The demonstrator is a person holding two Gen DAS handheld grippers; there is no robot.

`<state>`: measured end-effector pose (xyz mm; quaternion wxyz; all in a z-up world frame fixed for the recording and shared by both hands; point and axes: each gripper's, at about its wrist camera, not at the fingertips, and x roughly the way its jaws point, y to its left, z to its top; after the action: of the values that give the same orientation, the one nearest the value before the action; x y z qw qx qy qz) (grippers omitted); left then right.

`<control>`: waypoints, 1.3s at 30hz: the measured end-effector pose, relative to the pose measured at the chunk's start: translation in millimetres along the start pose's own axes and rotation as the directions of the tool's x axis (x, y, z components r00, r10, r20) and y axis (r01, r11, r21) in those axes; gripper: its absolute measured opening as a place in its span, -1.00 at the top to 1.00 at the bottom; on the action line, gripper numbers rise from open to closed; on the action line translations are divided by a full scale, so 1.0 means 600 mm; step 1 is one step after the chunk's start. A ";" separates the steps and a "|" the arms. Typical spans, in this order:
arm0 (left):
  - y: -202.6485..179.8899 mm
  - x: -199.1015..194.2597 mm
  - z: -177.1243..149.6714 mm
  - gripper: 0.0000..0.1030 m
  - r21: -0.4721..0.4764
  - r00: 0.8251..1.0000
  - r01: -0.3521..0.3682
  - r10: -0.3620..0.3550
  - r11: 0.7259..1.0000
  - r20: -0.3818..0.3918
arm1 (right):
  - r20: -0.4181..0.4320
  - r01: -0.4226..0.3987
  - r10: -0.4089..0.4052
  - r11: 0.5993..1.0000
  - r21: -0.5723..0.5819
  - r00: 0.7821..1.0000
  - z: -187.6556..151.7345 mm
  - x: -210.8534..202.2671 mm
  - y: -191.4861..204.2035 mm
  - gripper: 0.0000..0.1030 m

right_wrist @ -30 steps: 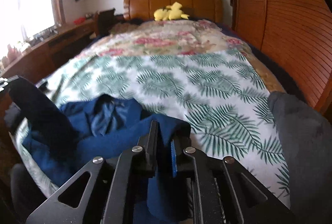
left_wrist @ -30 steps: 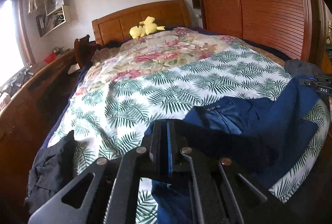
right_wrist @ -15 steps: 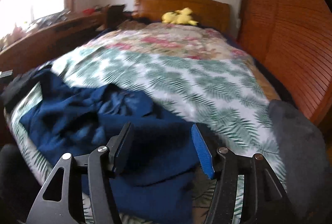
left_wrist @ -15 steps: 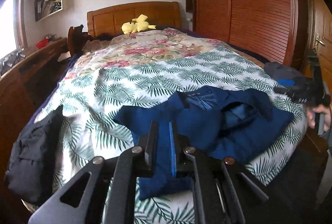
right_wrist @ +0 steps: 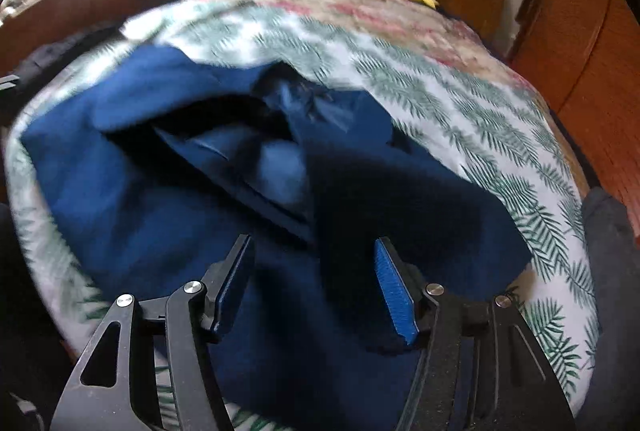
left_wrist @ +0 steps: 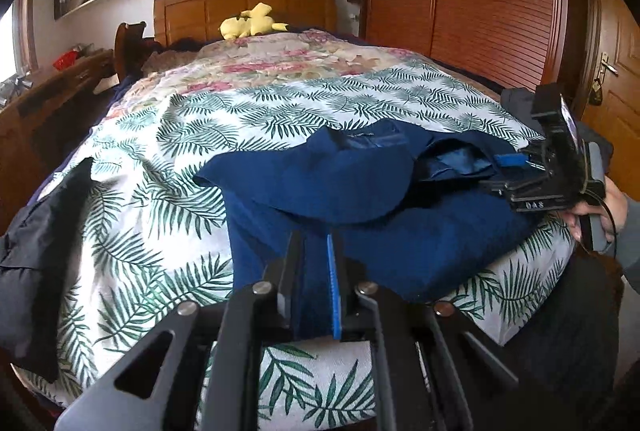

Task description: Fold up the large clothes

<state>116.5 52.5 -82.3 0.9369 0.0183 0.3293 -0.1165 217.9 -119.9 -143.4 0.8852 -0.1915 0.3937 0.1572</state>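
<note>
Navy cloth, heavy-looking and rumpled, is lying in a heap across the near end of the bed (left_wrist: 280, 99): this is the blue garment (left_wrist: 320, 183), sitting on the palm-leaf bedspread (left_wrist: 180, 191) with its paler lining showing in an open fold near the middle. The left gripper (left_wrist: 316, 271) is pinching a hem of that garment, its two pads nearly together with a strip of blue fabric caught between them. The right gripper (right_wrist: 316, 287) is opening, its jaws standing wide above the cloth; fabric is lying beneath and between them, but the pads are not pressing on it (the right wrist view is smeared with motion, so finer detail is lost). In the left wrist view a hand (left_wrist: 600, 211) is carrying that right gripper at the garment's far side.

The step in hand appears to be spreading the garment flat before any fold. To do it well, the left grip should probably be holding its hem firm as an anchor while the right one is choosing a clean outer edge, not a bunched inner layer. Pulling the two points apart, low and level over the bedspread, should be smoothing the lining shut. A black garment (left_wrist: 36, 243) and a grey one (right_wrist: 612, 251) are lying at either side, and both seem best left undisturbed.
</note>
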 end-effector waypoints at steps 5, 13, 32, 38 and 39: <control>0.012 0.029 0.014 0.84 -0.002 1.000 0.014 -0.014 1.000 0.002 | -0.019 0.044 -0.044 0.999 0.018 0.999 0.033 0.033 -0.035 0.10; 0.030 0.059 0.068 0.84 0.014 0.997 0.051 -0.051 0.999 0.050 | 0.029 0.111 -0.110 0.993 -0.033 0.993 0.168 0.072 -0.073 0.49; 0.068 0.082 0.079 0.84 0.021 0.997 0.048 -0.049 0.999 0.061 | 0.100 -0.059 0.063 0.997 -0.041 0.993 0.225 0.075 -0.029 -0.17; 0.084 0.071 0.073 0.84 0.007 0.996 0.040 -0.040 0.999 0.075 | 0.114 -0.172 0.188 0.976 -0.132 0.976 0.207 0.027 0.055 -0.29; 0.088 0.071 0.072 0.84 0.001 0.996 0.040 -0.040 0.999 0.075 | 0.107 -0.184 0.201 0.971 -0.151 0.974 0.204 0.025 0.069 -0.30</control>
<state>187.3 90.0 -77.2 0.9460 0.0071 0.2943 -0.1355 287.9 -24.9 -88.3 0.8725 -0.2042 0.3436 0.2810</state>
